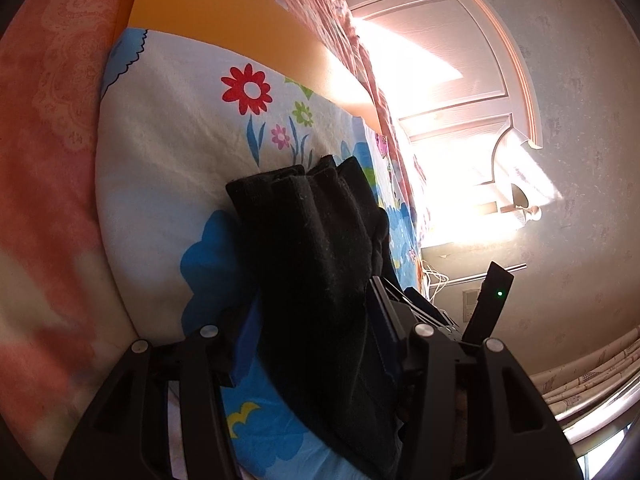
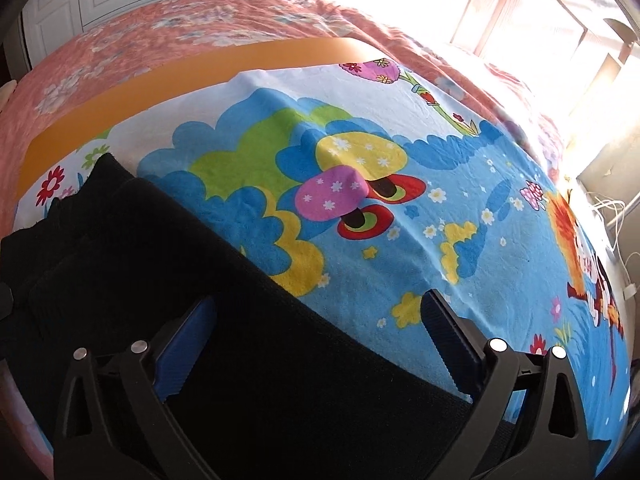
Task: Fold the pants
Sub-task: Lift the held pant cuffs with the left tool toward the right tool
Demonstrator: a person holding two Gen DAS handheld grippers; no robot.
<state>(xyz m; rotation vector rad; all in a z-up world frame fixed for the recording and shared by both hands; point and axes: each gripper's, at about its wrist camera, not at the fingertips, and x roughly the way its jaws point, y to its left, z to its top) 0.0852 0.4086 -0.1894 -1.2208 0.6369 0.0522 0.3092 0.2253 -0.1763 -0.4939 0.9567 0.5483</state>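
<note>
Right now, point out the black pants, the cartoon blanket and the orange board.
black pants [image 2: 168, 280], right wrist view, on the flat folded middle.
cartoon blanket [image 2: 472, 168], right wrist view, on a blue patch.
orange board [image 1: 224, 8], left wrist view, on its bare surface.

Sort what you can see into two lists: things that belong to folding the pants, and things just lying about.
Belongs to the job:
black pants
left gripper
right gripper
cartoon blanket they lie on

Just lying about:
pink bedspread
orange board
white cables
white door
</note>
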